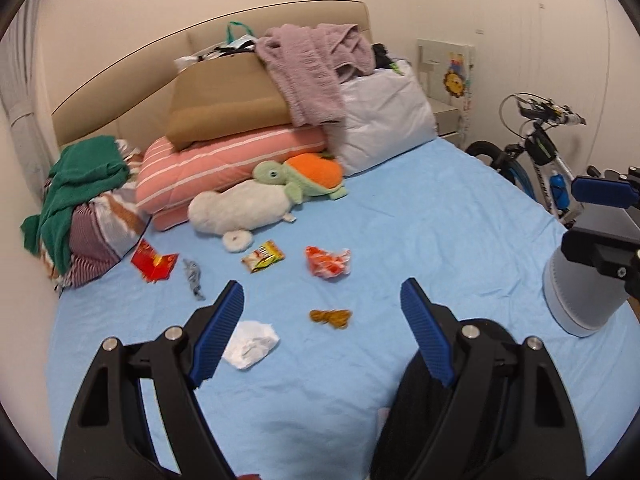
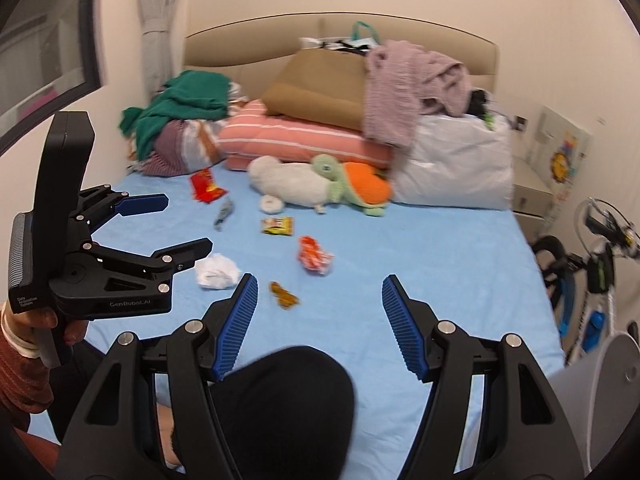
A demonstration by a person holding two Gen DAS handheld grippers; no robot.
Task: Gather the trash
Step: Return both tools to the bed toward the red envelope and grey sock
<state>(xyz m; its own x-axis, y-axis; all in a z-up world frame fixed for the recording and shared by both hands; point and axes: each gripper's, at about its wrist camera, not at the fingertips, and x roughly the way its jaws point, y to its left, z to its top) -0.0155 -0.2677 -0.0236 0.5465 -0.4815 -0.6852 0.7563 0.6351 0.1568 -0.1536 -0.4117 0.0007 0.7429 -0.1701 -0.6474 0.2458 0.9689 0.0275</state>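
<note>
A: Where's the trash?

B: On the light-blue bed sheet. A crumpled white tissue lies just beside the left tongs; a brown wrapper sits ahead of the right tongs.

A: And the tongs?

B: Both stand apart, holding nothing.

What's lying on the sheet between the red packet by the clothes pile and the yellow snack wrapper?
A small grey crumpled scrap lies between the red packet and the yellow snack wrapper; otherwise bare blue sheet. Clearest in the left wrist view.
</note>
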